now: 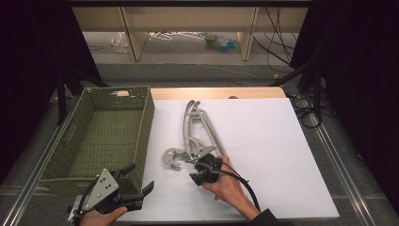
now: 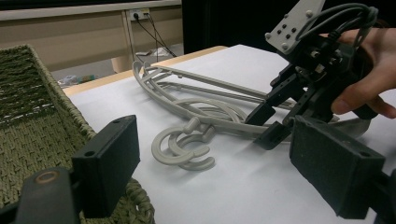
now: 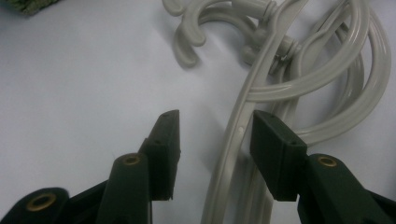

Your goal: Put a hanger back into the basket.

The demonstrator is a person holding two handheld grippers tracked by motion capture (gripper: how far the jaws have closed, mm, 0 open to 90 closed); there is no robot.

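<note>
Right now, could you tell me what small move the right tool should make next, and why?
Probably shut the right tool on the hanger arm. Its jaws stand open with an arm of the grey hangers running up between them, so a grasp looks lined up. The green basket waits at the left, and the left tool is open, apart from the hangers.

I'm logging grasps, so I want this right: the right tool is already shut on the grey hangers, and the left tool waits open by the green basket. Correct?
Not quite. The right tool is open: in the right gripper view its jaws straddle an arm of the grey hangers with gaps on both sides. The rest stands: the left tool waits open by the green basket.
</note>
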